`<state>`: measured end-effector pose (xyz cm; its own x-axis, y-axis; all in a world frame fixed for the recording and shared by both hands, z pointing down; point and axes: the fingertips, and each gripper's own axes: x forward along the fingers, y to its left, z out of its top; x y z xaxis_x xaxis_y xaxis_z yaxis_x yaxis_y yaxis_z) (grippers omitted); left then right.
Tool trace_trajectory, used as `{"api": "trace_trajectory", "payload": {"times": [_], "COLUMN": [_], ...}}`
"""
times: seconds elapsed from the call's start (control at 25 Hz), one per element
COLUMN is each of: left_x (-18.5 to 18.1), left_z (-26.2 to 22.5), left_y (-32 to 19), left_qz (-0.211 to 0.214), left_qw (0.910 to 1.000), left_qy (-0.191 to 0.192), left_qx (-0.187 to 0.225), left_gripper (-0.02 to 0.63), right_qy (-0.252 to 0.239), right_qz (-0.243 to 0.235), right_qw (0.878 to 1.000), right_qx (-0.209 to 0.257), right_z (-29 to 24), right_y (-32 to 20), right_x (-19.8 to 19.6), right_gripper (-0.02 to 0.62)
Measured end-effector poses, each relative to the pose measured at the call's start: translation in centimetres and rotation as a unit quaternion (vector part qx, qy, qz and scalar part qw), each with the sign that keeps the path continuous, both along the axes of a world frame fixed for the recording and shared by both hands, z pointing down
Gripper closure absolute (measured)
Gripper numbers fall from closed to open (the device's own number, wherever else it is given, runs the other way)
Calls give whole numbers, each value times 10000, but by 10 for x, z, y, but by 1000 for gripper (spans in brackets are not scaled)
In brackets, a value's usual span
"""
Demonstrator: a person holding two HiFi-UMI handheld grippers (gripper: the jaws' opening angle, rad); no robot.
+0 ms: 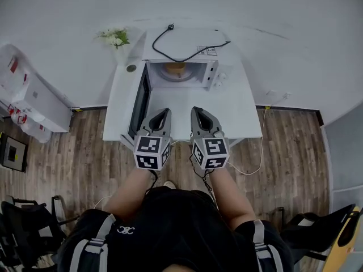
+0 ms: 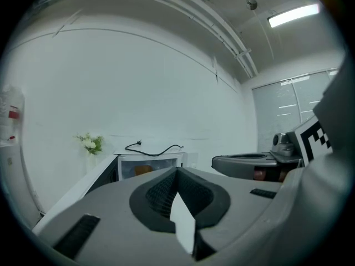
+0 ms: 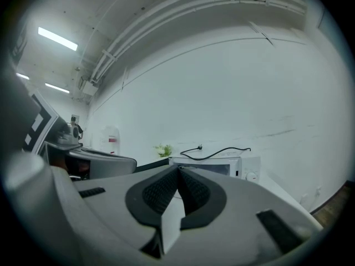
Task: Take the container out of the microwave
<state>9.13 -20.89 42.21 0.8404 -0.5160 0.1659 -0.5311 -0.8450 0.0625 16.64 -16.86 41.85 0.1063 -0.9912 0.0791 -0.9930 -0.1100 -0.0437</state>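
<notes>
A white microwave (image 1: 180, 61) stands at the back of a white table (image 1: 238, 109), its door (image 1: 140, 102) swung open to the left. Inside it sits an orange container (image 1: 174, 68), also seen as an orange patch (image 2: 143, 170) in the left gripper view. My left gripper (image 1: 166, 111) and right gripper (image 1: 195, 110) hover side by side over the table's front half, pointing at the microwave and well short of it. Both are shut with nothing between the pads. The left gripper's (image 2: 177, 170) and the right gripper's (image 3: 178, 168) tips meet in their own views.
A black power cable (image 1: 187, 52) lies across the microwave's top. A small vase of white flowers (image 1: 115, 38) stands at the table's back left corner. A white cabinet (image 1: 35, 95) is off to the left. Dark chairs (image 1: 25, 225) stand on the wooden floor behind me.
</notes>
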Motion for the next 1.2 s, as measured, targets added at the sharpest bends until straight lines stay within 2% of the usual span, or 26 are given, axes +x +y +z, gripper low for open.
{"api": "trace_trajectory", "payload": {"times": [0.2,0.52,0.76,0.96,1.2], "left_x": [4,10,28,44,56], "left_z": [8,18,14,14,17], "left_y": [-14,-46,-73,-96,-119], "left_qz": [9,-285,-509,-712,-953], "left_qw": [10000,9994,9986,9973,9953], "left_qy": [-42,-80,-82,-98,-125], "left_qx": [-66,-171,-142,-121,-115], "left_gripper": [592,592,592,592,592], "right_qy": [115,449,1012,1831,3229], "right_qz": [-44,-283,-573,-750,-884], "right_qw": [9998,9978,9898,9732,9318], "right_qx": [-149,-388,-823,-1175,-1401], "right_z": [9,22,44,68,90], "right_y": [-21,-56,-92,-126,-171], "right_x": [10,27,51,76,94], "right_gripper": [592,592,592,591,589]}}
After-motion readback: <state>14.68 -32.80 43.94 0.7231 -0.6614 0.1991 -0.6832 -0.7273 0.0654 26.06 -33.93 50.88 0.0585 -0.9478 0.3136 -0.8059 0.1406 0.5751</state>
